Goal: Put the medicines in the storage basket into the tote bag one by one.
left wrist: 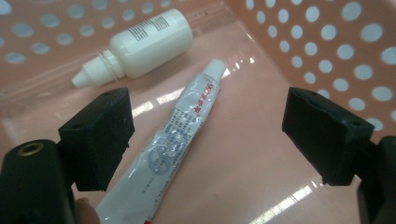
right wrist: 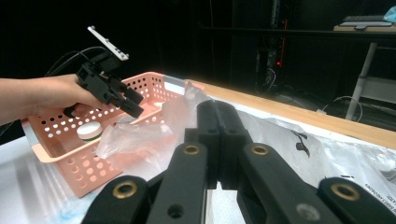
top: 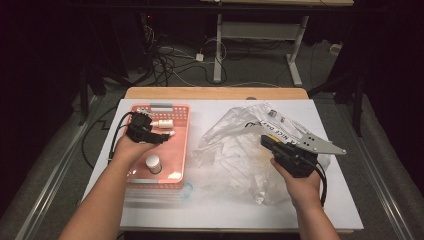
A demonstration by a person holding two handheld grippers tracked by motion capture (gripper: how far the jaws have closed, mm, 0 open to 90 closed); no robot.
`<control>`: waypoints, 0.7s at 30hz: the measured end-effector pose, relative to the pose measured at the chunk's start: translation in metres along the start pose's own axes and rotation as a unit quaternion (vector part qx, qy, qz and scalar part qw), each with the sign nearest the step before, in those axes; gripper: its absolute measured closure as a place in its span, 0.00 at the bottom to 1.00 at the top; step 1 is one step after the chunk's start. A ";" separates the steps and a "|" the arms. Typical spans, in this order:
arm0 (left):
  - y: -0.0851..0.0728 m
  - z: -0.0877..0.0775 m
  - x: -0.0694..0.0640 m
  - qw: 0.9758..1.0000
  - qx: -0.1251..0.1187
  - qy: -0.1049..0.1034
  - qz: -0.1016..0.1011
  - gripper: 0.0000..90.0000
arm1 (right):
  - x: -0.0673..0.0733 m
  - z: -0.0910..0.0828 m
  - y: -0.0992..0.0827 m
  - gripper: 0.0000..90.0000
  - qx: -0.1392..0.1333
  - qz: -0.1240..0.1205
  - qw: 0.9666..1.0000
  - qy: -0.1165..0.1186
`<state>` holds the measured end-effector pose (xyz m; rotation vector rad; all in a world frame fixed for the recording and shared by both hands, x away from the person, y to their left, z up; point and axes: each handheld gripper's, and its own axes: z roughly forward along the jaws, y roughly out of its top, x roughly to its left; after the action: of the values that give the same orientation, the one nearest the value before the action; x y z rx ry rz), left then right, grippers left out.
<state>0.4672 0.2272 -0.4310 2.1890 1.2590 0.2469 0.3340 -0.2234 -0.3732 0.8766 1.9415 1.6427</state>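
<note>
Down in the pink basket (top: 181, 150), left hand-held gripper (left wrist: 208, 135) gapes over the tube (left wrist: 175, 144); right hand-held gripper (right wrist: 218, 140) pinches the plastic bag (top: 235, 145).

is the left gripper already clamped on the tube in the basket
No, in the left gripper view the tube lies flat on the basket floor between the left gripper pads, which stand apart from it.

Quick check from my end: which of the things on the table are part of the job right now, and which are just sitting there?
In play:
left gripper, open over the tube
pink basket
right gripper, shut on the plastic bag

Lying about:
white dropper bottle
white-capped jar
</note>
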 end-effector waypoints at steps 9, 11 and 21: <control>0.003 0.015 0.001 0.999 0.043 0.028 0.013 0.25 | -0.001 -0.002 -0.001 1.00 0.000 0.004 1.000 -0.001; 0.004 0.018 0.001 0.998 0.052 0.032 0.016 0.30 | -0.001 -0.001 -0.002 1.00 0.001 0.003 1.000 0.000; 0.006 0.026 0.001 0.994 0.087 0.047 0.036 0.40 | 0.000 -0.001 -0.003 1.00 0.003 0.002 1.000 0.001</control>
<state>0.4836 0.2159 -0.4483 2.4000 1.2971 0.2809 0.3332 -0.2243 -0.3756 0.8832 1.9485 1.6416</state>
